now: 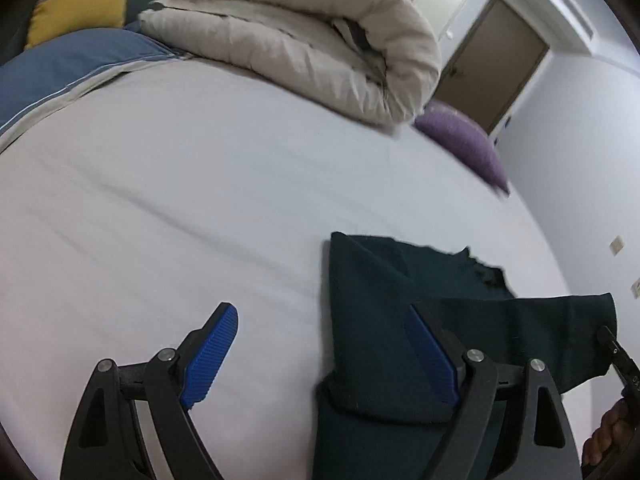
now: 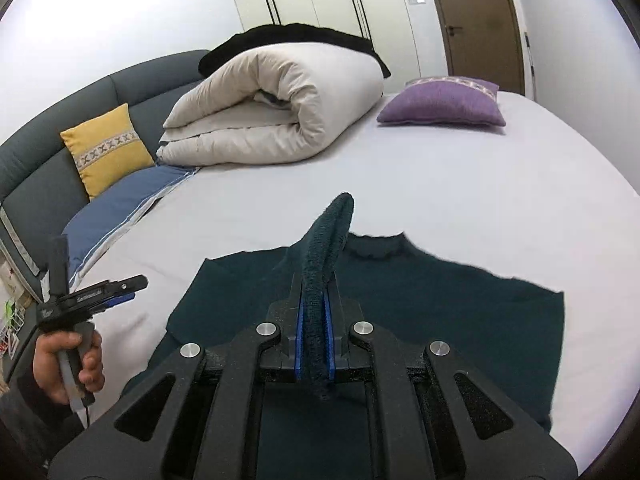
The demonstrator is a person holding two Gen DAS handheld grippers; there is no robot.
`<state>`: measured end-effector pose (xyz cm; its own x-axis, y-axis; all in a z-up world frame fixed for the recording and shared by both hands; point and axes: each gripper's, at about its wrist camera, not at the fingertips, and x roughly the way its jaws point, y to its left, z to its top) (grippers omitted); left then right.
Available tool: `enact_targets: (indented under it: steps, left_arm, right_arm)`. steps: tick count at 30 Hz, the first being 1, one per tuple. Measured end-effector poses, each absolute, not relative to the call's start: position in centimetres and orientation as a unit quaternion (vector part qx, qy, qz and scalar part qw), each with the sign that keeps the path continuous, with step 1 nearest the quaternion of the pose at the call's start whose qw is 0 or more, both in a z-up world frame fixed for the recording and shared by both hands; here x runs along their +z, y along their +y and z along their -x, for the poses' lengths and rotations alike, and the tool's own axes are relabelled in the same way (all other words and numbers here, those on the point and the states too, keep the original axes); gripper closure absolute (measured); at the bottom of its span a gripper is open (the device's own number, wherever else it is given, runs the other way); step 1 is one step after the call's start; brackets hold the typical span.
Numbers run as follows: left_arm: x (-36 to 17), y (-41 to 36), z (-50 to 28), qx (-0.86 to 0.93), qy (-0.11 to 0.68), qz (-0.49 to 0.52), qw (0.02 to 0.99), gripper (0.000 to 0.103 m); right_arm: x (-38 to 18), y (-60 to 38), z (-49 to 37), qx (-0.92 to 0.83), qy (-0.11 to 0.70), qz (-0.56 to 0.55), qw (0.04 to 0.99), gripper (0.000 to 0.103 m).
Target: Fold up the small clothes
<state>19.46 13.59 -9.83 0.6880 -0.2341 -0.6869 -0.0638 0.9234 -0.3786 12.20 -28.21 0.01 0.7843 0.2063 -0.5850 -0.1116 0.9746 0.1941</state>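
A dark green knitted sweater (image 2: 460,300) lies spread on the white bed sheet (image 2: 440,184), its neck toward the far side. My right gripper (image 2: 315,284) is shut on a raised fold of the sweater, and the knit sticks up past the blue pads. In the left wrist view the sweater (image 1: 380,292) lies at lower right, with one part lifted toward the right edge. My left gripper (image 1: 320,312) stands open over the sweater's left edge, nothing between its fingers. It also shows in the right wrist view as the left gripper (image 2: 120,286), held by a hand (image 2: 68,360).
A rolled beige duvet (image 2: 280,108) lies at the far side of the bed, a purple cushion (image 2: 440,102) to its right. A yellow cushion (image 2: 106,150) and a blue pillow (image 2: 116,204) lean on the grey headboard (image 2: 48,160). A brown door (image 2: 480,20) stands beyond.
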Motion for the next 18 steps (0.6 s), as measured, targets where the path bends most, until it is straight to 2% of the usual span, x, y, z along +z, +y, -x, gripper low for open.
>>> enact_targets:
  steps: [3, 5, 7, 9, 11, 14, 18]
  left_arm:
    - [-11.7, 12.2, -21.8, -0.04, 0.425, 0.164, 0.889, 0.02]
    - [-12.8, 11.3, -23.1, -0.039, 0.448, 0.15, 0.881, 0.031]
    - [-13.3, 10.3, -24.0, -0.039, 0.453, 0.132, 0.881, 0.036]
    - [-13.5, 9.5, -24.4, -0.037, 0.456, 0.113, 0.882, 0.049]
    - [-13.6, 9.0, -24.9, -0.042, 0.46, 0.107, 0.88, 0.082]
    - [-13.5, 8.9, -25.0, -0.035, 0.457, 0.103, 0.883, 0.093]
    - [-14.1, 10.0, -24.2, -0.027, 0.444, 0.128, 0.887, 0.093]
  right_arm:
    - [-2.8, -30.3, -13.4, 0.062, 0.336, -0.09, 0.935, 0.096]
    - [-5.3, -32.3, -14.3, 0.045, 0.362, -0.112, 0.924, 0.096]
    - [-8.0, -33.7, -15.2, 0.04, 0.395, -0.13, 0.909, 0.096]
    - [-10.5, -34.2, -16.2, 0.029, 0.428, -0.131, 0.894, 0.096]
    - [-11.5, -34.6, -16.7, 0.028, 0.432, -0.134, 0.892, 0.096]
    - [-10.2, -34.8, -16.3, 0.028, 0.398, -0.147, 0.905, 0.096]
    - [-7.8, -34.5, -16.6, 0.028, 0.363, -0.147, 0.92, 0.096]
